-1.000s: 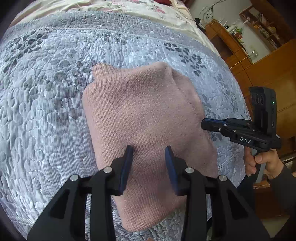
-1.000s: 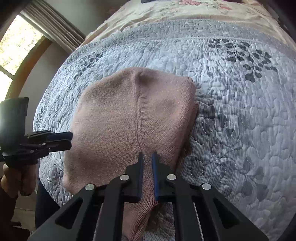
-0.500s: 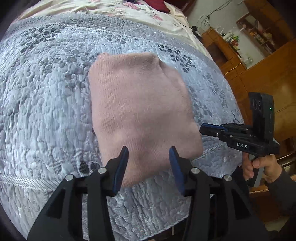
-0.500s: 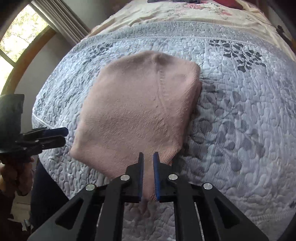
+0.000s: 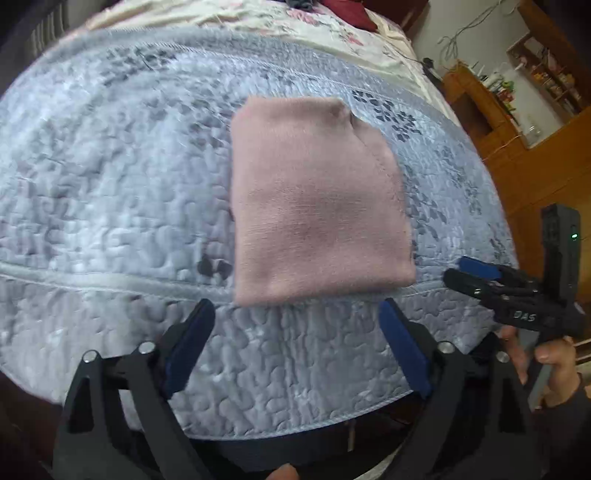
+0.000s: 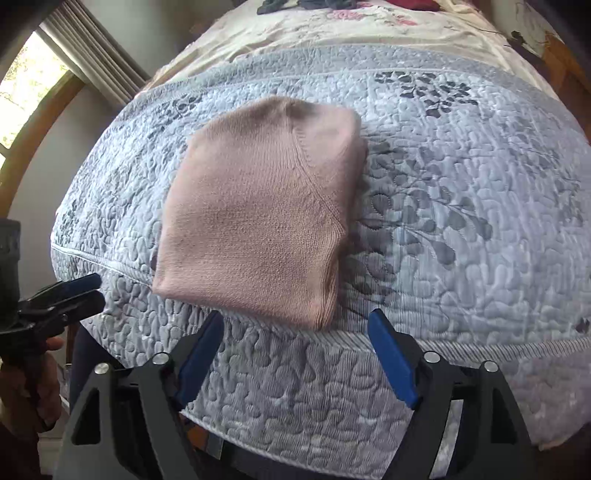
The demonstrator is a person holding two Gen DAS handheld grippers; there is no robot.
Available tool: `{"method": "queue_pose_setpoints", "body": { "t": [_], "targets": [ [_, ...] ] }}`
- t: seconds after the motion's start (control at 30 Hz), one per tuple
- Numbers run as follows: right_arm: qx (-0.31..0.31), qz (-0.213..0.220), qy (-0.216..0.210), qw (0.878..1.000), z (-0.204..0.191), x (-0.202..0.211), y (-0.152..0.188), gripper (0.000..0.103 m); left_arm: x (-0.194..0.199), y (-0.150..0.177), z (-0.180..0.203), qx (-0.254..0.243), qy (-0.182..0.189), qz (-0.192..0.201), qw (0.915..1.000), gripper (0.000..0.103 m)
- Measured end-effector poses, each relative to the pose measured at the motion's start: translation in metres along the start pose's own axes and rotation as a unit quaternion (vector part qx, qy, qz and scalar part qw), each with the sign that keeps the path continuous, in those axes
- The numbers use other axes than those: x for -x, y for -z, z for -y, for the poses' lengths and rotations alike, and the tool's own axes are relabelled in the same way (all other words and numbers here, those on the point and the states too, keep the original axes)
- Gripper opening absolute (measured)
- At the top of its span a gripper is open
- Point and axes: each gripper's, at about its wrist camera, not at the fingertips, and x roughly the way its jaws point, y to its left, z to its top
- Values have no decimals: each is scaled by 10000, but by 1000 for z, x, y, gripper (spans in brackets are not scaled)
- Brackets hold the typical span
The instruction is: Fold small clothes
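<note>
The pink knit garment point(image 5: 317, 210) lies folded into a compact rectangle on the grey quilted bedspread point(image 5: 110, 184), close to the bedspread's near edge. Both tools hang just short of that near edge, clear of the cloth. The left gripper point(image 5: 295, 347) has its fingers spread wide and empty. The right gripper point(image 6: 295, 354) shows the same wide, empty gap in its own view; seen side-on from the left view, its fingers cannot be judged. This fold looks finished, so the step in hand is release and retreat. The next move probably calls for setting this piece aside or reaching for another. Beyond the bedspread lies a floral sheet point(image 6: 332, 33); wooden shelving point(image 5: 517, 92) stands to its right, a curtained window point(image 6: 44, 74) to its left.
</note>
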Motion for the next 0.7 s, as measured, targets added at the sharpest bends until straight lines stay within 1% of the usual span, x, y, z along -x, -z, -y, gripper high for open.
{"method": "queue_pose_setpoints", "body": {
  "t": [0.07,0.13,0.2,0.23,0.27,0.3,0.33,0.4,0.43,0.47,0.53,0.57,0.63,0.7],
  "targets": [
    [-47,113,346,9993,-9,25,11,94,32,13,11,-164,-509,147,9985,94],
    [9,214,737,9971,-21,52,23,95,66,25,19,-224,-835,353,9956,99],
    [142,560,1059,9927,-39,83,35,99,97,37,31,-273,-1192,602,9907,100],
    [174,795,1187,9896,-48,99,40,99,110,43,39,-279,-1351,748,9876,100],
    [167,1065,1314,9855,-55,117,45,99,125,48,44,-274,-1427,932,9850,100],
    [136,1297,1361,9821,-60,133,49,99,139,52,48,-253,-1429,1062,9837,100],
    [106,1467,1354,9798,-64,147,52,99,150,55,52,-213,-1396,1108,9838,100],
    [130,1623,1216,9791,-74,171,53,99,170,58,61,-140,-1216,1045,9870,100],
    [184,1662,1127,9795,-80,181,53,99,181,59,66,-182,-1094,1066,9881,100],
    [246,1675,1016,9803,-87,192,54,99,193,60,73,-269,-1049,1134,9876,100],
    [375,1734,728,9814,-99,212,56,99,214,63,87,-426,-1113,1250,9850,100],
    [405,1763,662,9813,-105,220,58,99,224,63,91,-526,-1141,1247,9842,100],
    [450,1769,694,9807,-117,234,61,99,239,65,101,-667,-1129,1326,9825,99],
    [513,1674,820,9811,-127,244,66,99,255,69,105,-621,-1041,1481,9815,99]
  ]
}}
